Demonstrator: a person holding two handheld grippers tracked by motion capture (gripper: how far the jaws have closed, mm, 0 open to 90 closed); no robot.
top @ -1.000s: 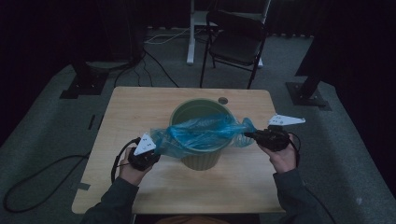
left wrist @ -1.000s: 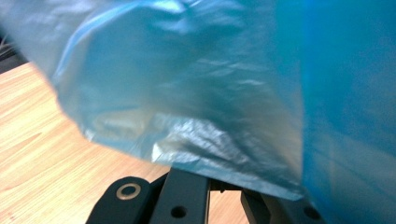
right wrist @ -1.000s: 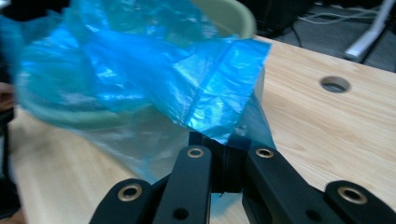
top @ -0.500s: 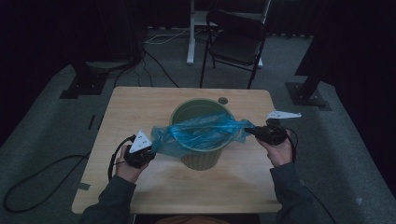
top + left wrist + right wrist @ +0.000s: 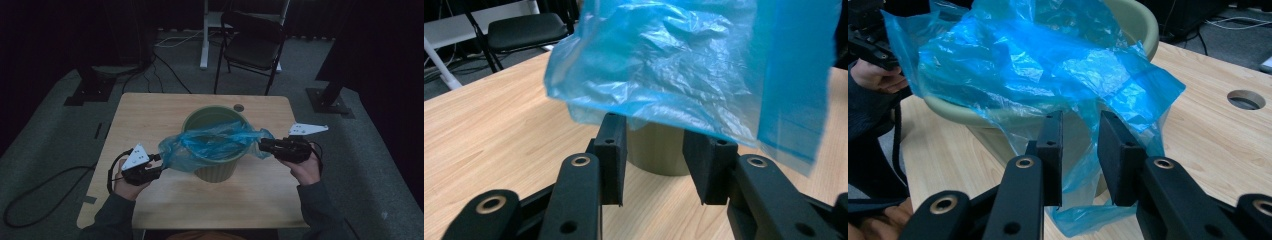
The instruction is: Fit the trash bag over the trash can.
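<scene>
Lining the round olive-green plastic bin (image 5: 215, 145) at table (image 5: 150, 115) centre: thin blue plastic bag (image 5: 210, 145) draped across its mouth, not yet seated.
Left gripper (image 5: 654, 155) at 8 o'clock and right gripper (image 5: 1080, 150) at 3 o'clock have just been opening; jaws spread, film loose between the right's; rim tuck left.

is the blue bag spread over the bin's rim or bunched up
Partly spread. The blue bag drapes across the top of the green bin and hangs over its left and right sides, still crumpled; the far rim stays bare.
</scene>
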